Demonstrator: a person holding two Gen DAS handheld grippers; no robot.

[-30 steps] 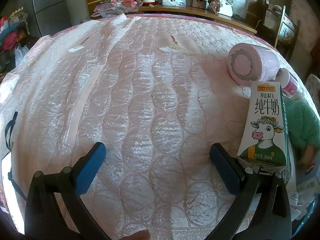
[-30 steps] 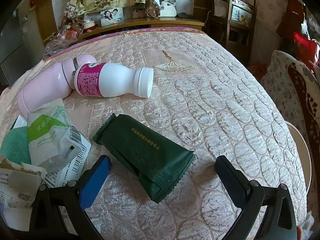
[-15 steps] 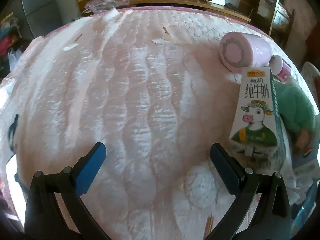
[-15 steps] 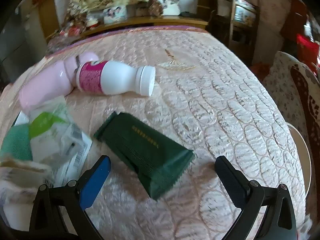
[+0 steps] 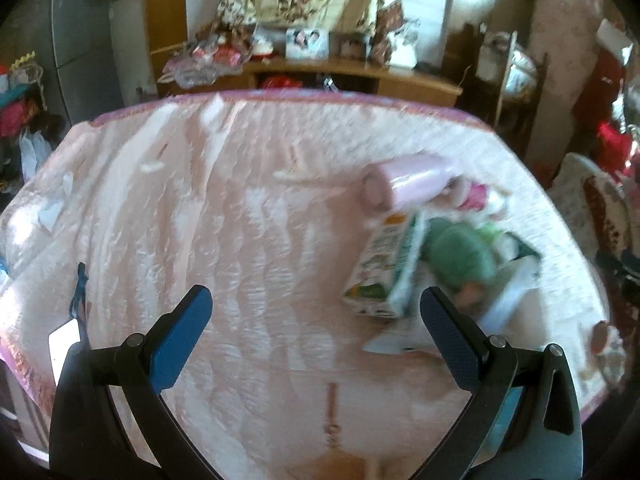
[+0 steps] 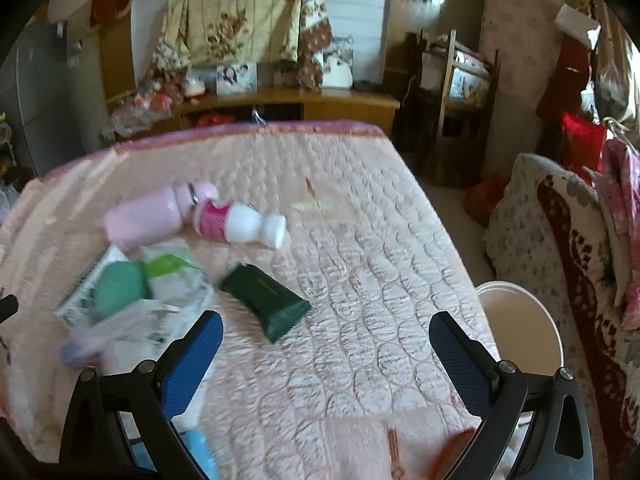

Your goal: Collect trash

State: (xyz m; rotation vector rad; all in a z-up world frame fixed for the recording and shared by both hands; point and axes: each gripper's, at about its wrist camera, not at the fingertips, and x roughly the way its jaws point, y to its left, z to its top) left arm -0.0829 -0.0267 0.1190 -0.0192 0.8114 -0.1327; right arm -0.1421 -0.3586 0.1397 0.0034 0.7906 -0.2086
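Note:
Trash lies on a pink quilted bed (image 5: 224,248) (image 6: 360,264). A milk carton (image 5: 384,272) lies tilted beside a green cloth (image 5: 460,256), a pink flask (image 5: 408,184) and crumpled wrappers. In the right wrist view I see the pink flask (image 6: 144,216), a white bottle with a pink label (image 6: 240,226), a dark green packet (image 6: 266,298), a green-and-white wrapper (image 6: 172,276) and the green cloth (image 6: 118,290). My left gripper (image 5: 316,310) is open above the bed, left of the carton. My right gripper (image 6: 326,330) is open and empty, nearer than the green packet.
A white bucket (image 6: 520,320) stands on the floor at the bed's right edge. A patterned armchair (image 6: 560,248) is beyond it. A wooden shelf (image 6: 288,100) with photos and clutter runs behind the bed. A grey cabinet (image 5: 80,40) stands at the left.
Both grippers have pulled back and risen from the bed, so the trash looks smaller and farther away. The bucket has come into the right wrist view. Both stay open.

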